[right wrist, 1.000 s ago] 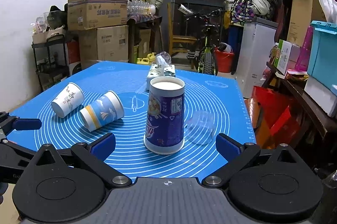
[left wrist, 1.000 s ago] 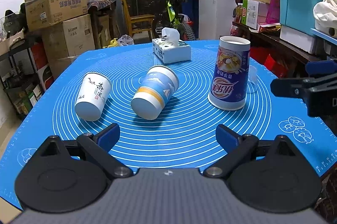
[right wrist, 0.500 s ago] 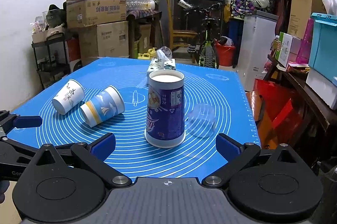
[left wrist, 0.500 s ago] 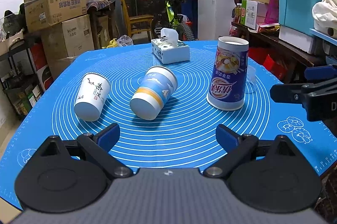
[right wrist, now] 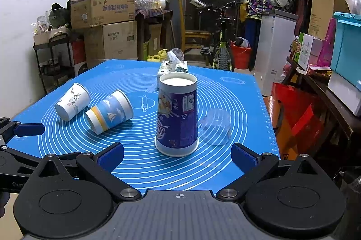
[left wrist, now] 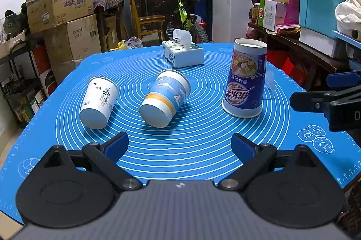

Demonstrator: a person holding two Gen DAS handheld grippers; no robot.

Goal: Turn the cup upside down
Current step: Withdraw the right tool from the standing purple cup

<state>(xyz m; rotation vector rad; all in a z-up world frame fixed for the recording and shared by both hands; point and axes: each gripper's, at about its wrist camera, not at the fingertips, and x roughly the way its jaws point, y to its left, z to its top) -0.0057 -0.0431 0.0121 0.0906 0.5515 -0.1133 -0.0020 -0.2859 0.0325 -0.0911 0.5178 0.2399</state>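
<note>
Your counter point(left wrist: 282, 145) carries a blue silicone mat point(left wrist: 203, 149) printed with white concentric rings, and everything else lies on it.

Tall purple cup point(left wrist: 244, 79) point(right wrist: 177, 114): it stands inverted at about 2 o'clock from the mat's centre in your left wrist view, wide rim down on the mat, white base up and its printing upside down. In your right wrist view it sits straight ahead at 12 o'clock, between the two jaws' lines but well clear of them.

Tissue box point(left wrist: 183, 54) point(right wrist: 172, 67): it rests at the far side of the mat, at 12 o'clock, behind the purple cup.

Blue-and-white paper cup point(left wrist: 164, 98) point(right wrist: 109, 111): it lies on its side near the mat's centre, base toward you.

White paper cup point(left wrist: 99, 99) point(right wrist: 72, 102): it lies on its side at 10 o'clock, just beside the blue-and-white one, apart from it.

Clear plastic cup point(right wrist: 215, 127): it lies tipped over at 3 o'clock of the purple cup, just beside it.

Your left gripper point(left wrist: 179, 146) hovers over the near edge with jaws wide apart, holding nothing. Your right gripper point(right wrist: 178, 155) does likewise, jaws spread and empty.
</note>
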